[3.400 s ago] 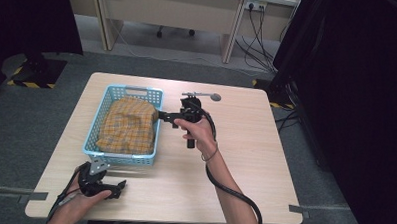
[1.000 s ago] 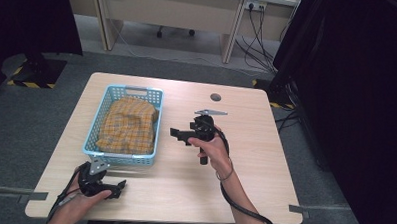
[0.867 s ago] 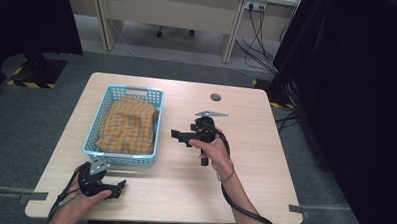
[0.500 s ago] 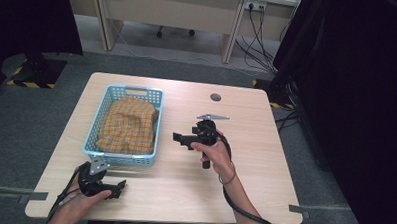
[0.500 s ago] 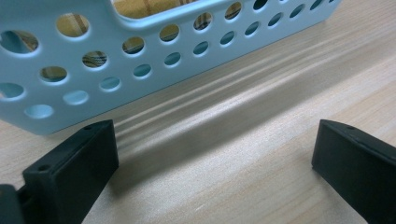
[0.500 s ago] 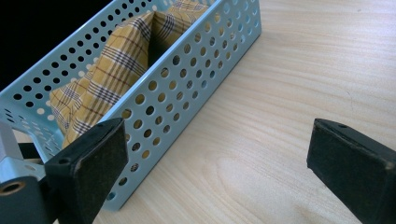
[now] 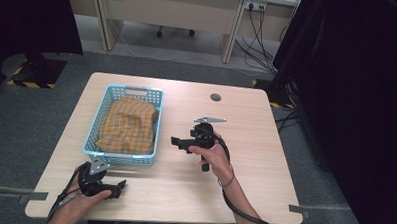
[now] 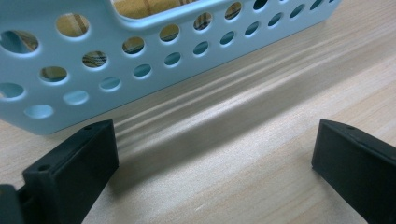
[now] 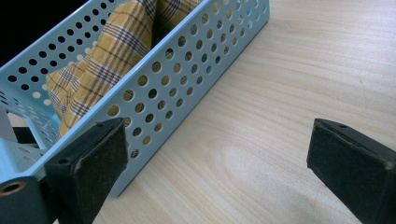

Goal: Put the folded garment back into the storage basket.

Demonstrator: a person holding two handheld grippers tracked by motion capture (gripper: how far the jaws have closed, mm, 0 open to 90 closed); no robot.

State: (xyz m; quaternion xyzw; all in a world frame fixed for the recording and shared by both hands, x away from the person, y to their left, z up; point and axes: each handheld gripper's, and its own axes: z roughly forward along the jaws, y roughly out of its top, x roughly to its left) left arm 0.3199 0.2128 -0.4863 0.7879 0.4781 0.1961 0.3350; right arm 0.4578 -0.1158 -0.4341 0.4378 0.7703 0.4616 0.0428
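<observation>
Right gripper: jaws wide, empty.

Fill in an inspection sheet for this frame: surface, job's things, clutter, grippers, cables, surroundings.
Surface: light wooden table, with a round grommet hole.
Job's things: yellow checked cloth folded inside the blue perforated basket.
Clutter: nothing seen.
Grippers: left gripper low at the table's near left corner, jaws open, empty; right gripper right of the basket, jaws open, empty.
Cables: one trails along each forearm.
Surroundings: grey carpet, a desk with dangling wires behind, black curtain at right.
</observation>
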